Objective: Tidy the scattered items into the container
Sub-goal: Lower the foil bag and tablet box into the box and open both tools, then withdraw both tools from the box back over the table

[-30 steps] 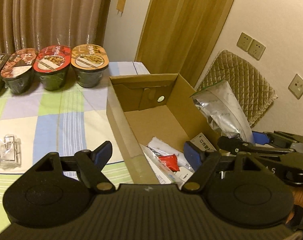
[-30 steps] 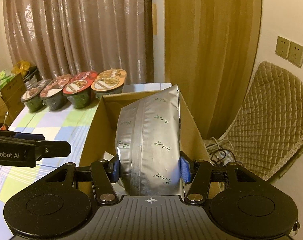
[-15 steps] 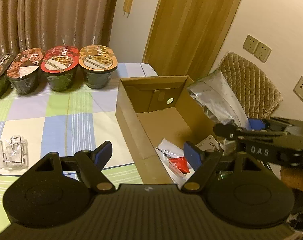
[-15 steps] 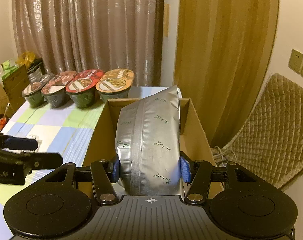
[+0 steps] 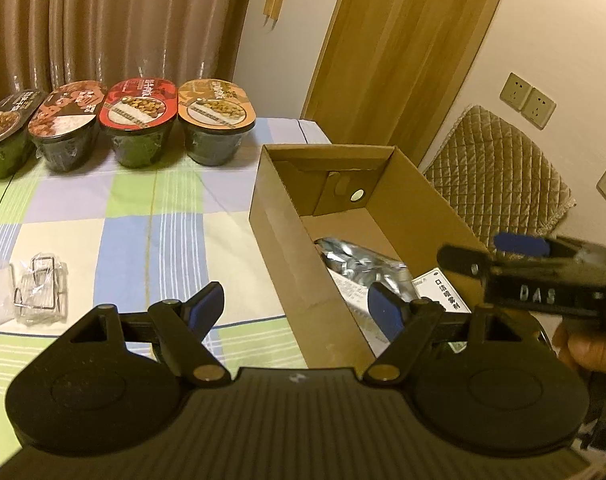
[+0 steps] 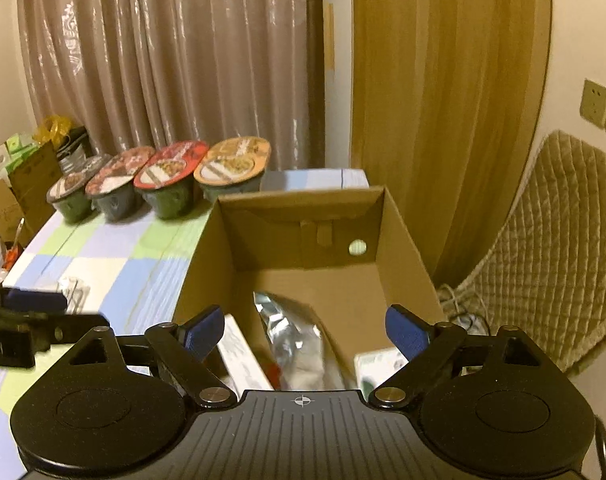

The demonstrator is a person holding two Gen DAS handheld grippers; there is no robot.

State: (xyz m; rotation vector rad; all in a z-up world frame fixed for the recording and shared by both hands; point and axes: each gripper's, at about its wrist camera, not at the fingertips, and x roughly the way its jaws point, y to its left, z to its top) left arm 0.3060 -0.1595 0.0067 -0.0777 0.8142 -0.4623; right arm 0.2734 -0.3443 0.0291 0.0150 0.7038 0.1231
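Observation:
An open cardboard box (image 5: pixel 279 236) (image 6: pixel 207 256) stands on the checked tablecloth. Inside it lies a silver foil pouch (image 5: pixel 359 264) (image 6: pixel 291 332) on top of white packets and a labelled white box (image 5: pixel 443 288). My right gripper (image 6: pixel 305 330) hangs open above the box's near end, empty; it also shows from the side in the left wrist view (image 5: pixel 499 252). My left gripper (image 5: pixel 297 308) is open and empty, straddling the box's left wall near the table's front. A clear packet with wire clips (image 5: pixel 41 288) lies on the cloth at the left.
Several lidded instant-food bowls (image 5: pixel 139 136) (image 6: pixel 167 188) line the far side of the table in front of curtains. A quilted chair (image 6: pixel 543 248) stands right of the box, by the wall with sockets. A hand (image 5: pixel 583 352) holds the right gripper. Boxes and bags (image 6: pixel 23 176) crowd the far left.
My right gripper opened and let go of the silver pouch, which dropped into the box and now lies flat there. The left gripper drew back a little, staying open.

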